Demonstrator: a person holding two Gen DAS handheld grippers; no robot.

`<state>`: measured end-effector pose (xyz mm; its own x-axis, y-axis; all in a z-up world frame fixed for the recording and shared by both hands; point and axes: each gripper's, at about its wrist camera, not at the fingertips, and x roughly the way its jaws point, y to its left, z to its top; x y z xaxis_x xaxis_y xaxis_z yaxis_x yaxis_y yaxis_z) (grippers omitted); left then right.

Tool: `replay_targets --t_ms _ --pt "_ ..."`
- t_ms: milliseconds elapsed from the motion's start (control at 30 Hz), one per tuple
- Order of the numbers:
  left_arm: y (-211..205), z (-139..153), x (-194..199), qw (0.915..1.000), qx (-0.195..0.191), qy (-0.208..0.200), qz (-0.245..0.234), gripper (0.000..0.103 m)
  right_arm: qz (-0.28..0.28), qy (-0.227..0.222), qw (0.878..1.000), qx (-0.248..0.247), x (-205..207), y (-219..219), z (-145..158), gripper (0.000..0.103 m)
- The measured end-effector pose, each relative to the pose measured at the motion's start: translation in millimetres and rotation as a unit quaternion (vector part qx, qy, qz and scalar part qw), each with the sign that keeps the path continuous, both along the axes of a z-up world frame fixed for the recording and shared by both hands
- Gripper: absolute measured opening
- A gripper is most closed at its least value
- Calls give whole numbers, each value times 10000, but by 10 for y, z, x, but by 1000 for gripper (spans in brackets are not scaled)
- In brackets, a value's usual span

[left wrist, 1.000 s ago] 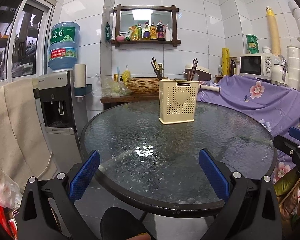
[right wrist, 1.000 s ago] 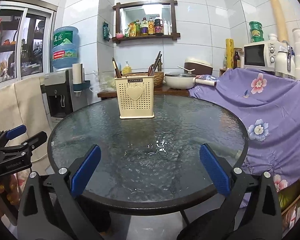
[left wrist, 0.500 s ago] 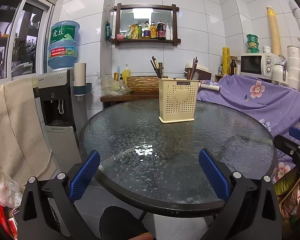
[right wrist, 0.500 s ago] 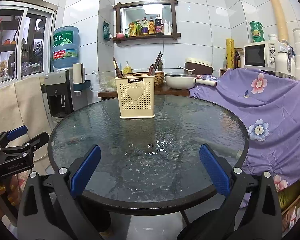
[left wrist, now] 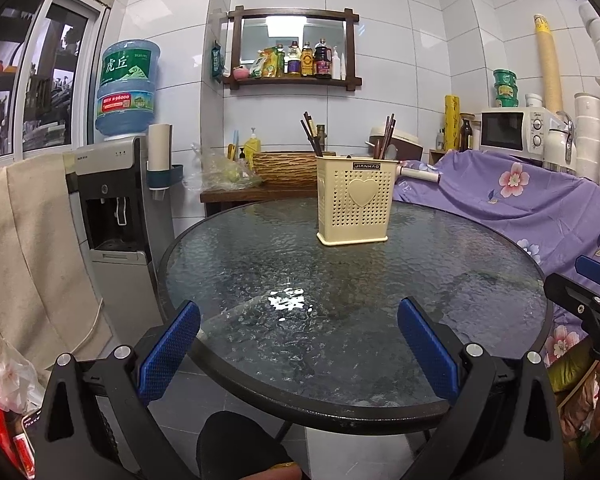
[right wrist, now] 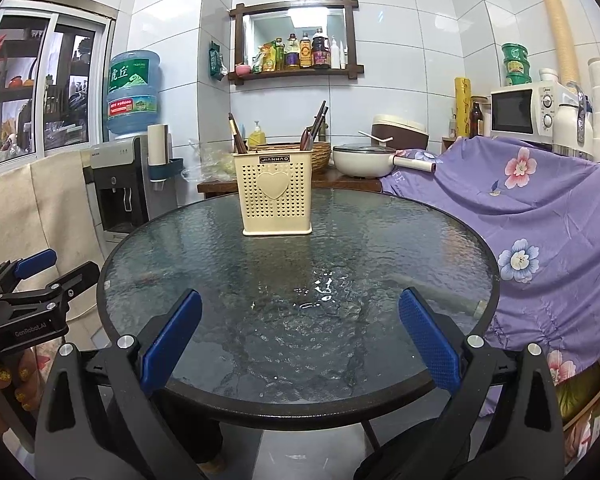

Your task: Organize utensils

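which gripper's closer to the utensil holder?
About even; right maybe slightly. Left gripper and right gripper both sit open at the table's near edge, holder across it, apart from both.

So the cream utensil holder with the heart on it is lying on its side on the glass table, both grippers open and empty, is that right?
Not quite. The cream utensil holder stands upright on the glass table, with chopsticks sticking up out of it; the right wrist view shows this plainly. The rest holds: the left gripper and right gripper are both open and empty.
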<state>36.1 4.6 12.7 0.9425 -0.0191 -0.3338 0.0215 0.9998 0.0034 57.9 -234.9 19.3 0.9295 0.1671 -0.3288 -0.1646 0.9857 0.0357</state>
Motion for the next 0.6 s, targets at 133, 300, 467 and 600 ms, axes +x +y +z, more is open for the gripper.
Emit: replay_targets --t_ms 133,300,467,600 --pt "15 6 -3 10000 -27 7 -13 97 -4 0 10000 4 0 2 -1 97" --pt "20 12 -6 10000 3 -11 -8 97 11 -1 10000 -5 -6 14 -1 97" --pt "5 9 -4 10000 20 4 -14 97 29 3 10000 6 1 35 0 97" --pt "8 13 1 10000 -12 12 -31 97 31 0 10000 9 0 36 1 97"
